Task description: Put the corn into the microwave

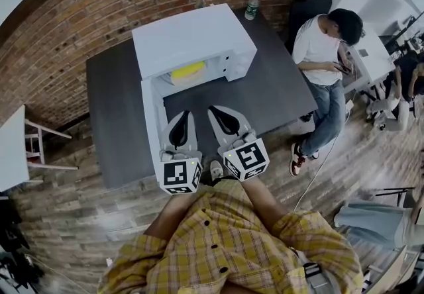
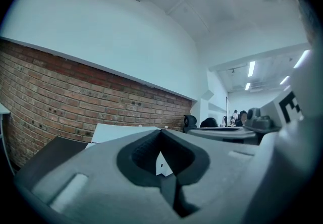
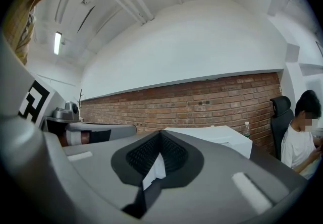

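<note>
**Head view:** the corn (image 1: 188,70) lay inside the open microwave (image 1: 193,38) on the worktop (image 1: 112,107). It was at 12 o'clock from the left gripper (image 1: 184,115) and the right gripper (image 1: 215,111), apart from both.

**Left gripper view:** the fingers were closed together and empty, with the microwave at 11 o'clock beyond them.

**Right gripper view:** the fingers were likewise closed on nothing, with the microwave at 1 o'clock.

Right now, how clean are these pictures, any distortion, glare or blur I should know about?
Head view: fisheye bows the brick wall and the table edges; the microwave top is washed out white, the corn reads clearly. Left gripper view: dark corners, ceiling lights glare, the near jaws look soft. Right gripper view: same dark rim, curved wall.
</note>
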Demonstrator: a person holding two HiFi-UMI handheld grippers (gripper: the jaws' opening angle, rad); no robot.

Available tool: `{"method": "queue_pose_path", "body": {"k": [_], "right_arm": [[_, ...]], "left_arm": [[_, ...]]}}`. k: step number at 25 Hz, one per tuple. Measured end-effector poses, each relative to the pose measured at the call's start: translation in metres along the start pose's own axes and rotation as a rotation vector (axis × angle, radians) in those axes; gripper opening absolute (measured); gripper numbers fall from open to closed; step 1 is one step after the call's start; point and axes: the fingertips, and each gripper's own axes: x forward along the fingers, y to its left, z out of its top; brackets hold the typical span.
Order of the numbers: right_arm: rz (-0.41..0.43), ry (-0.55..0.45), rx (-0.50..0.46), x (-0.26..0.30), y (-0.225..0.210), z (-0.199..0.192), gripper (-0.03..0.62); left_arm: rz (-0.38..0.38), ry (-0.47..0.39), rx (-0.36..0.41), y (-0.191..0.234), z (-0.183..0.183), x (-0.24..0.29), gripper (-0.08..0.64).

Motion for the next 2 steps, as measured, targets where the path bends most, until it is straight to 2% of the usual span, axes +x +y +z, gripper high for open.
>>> {"method": "queue_pose_path", "body": {"k": [2], "right_arm": [[0.004, -0.006, -0.003, -0.0026, 0.0049, 0.0021, 0.0]], "left_arm": [[0.0, -0.005, 0.006, -0.0006, 0.0023, -0.004, -0.003]]}}
